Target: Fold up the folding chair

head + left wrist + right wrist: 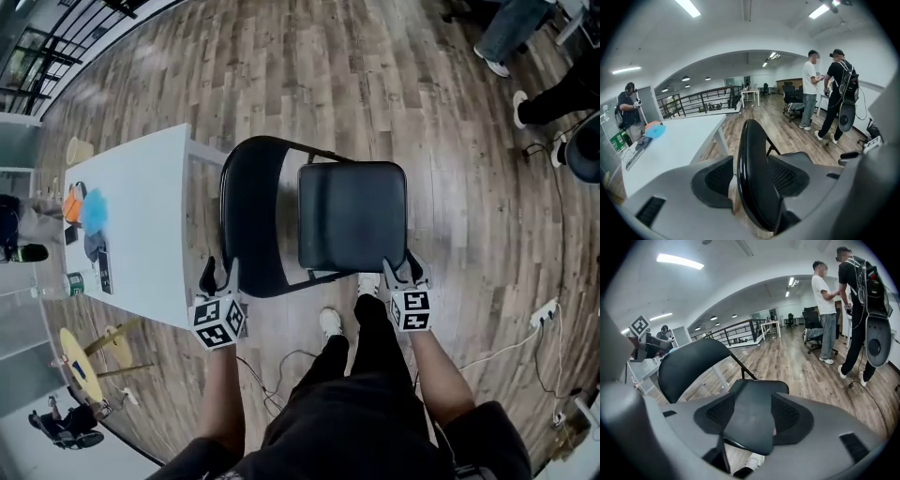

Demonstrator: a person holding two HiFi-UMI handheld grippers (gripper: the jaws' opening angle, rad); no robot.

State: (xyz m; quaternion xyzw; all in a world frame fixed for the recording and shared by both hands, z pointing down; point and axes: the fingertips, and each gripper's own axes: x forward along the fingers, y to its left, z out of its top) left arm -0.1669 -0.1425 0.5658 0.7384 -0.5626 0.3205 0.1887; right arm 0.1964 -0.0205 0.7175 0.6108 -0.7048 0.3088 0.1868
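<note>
One black folding chair (349, 220) stands open just beside one white table (141, 216), its backrest (251, 220) on the table's side. The step in hand is taking hold. Of two grippers, the left gripper (220, 274), nearer the table, straddles the backrest's edge, jaws apart. The right gripper (405, 270), farther from the table, straddles a seat (750, 420) corner, seemingly unclamped. Next, both must close, then swing the seat toward the backrest.
</note>
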